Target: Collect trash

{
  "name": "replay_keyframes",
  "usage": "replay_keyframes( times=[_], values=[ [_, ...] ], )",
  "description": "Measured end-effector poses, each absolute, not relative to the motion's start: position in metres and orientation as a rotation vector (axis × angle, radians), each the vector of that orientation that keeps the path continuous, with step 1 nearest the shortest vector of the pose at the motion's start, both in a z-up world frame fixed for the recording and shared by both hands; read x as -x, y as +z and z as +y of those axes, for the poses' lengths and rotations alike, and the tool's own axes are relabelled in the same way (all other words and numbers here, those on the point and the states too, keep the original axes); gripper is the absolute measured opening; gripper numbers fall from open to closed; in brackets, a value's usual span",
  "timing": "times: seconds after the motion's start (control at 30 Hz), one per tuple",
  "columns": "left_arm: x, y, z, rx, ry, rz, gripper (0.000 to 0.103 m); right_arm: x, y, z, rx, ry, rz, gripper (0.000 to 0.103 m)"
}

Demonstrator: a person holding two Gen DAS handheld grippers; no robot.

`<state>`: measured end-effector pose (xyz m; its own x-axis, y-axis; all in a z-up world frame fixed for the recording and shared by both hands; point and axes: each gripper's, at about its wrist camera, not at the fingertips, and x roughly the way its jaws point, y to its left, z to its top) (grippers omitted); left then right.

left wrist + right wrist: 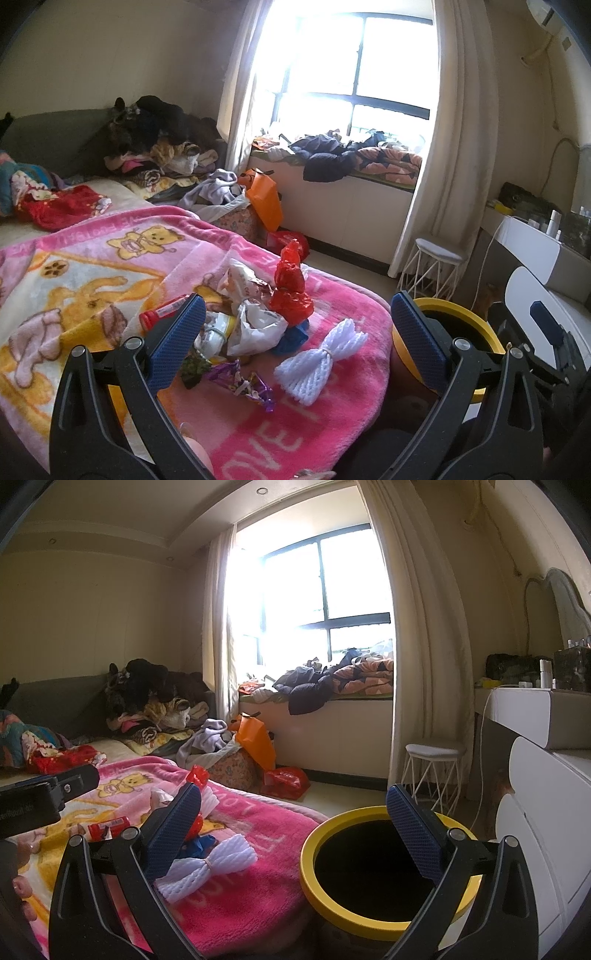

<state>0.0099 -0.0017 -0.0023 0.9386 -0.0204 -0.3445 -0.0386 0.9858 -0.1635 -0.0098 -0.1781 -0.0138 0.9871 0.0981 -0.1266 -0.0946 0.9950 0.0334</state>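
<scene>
Trash pile seen uncollected on pink blanket, just beside yellow-rimmed bin — white foam net lies nearest bin. Bin interior dark, contents not discernible. Left gripper and right gripper both held spread, nothing grasped — collection judged barely begun.

Left gripper hangs level, fingers spread wide and empty; right gripper the same, fingers wide apart.
</scene>
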Motion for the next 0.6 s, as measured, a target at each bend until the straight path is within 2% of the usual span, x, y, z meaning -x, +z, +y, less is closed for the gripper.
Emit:
replay_keyframes(
  times=[0.6],
  values=[
    [-0.041,-0.001,0.020,0.217,0.086,0.395,0.092,-0.019,-0.016,-0.151,-0.003,0.190,0.253,0.098]
  ],
)
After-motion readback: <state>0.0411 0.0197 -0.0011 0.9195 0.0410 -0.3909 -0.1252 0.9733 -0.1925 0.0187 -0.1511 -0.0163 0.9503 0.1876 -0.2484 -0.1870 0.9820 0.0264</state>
